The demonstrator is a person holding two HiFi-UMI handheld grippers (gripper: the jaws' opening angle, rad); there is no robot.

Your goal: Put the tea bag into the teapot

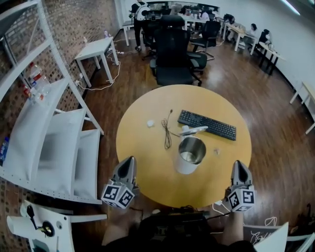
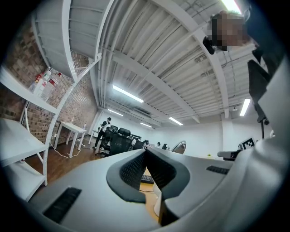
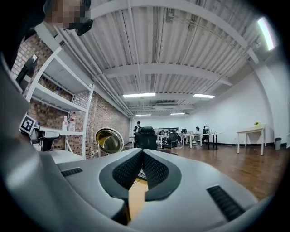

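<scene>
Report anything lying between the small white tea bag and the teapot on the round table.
A thin black cord lies flat on the table between the tea bag and the teapot. Lifted, the bag would likely clear it. The teapot's mouth stands open.

text: none legible | keyboard [image 1: 206,124]: key print too small | shelf bottles [image 1: 37,76]: labels blurred

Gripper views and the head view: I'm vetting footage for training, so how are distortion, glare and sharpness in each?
Left gripper view: heavy fisheye, dark round border, ceiling beams bowed, bright ceiling light at the top. Right gripper view: same bending, even light, closed fingers sharp. Head view: teapot crisp, room edges curved.
</scene>
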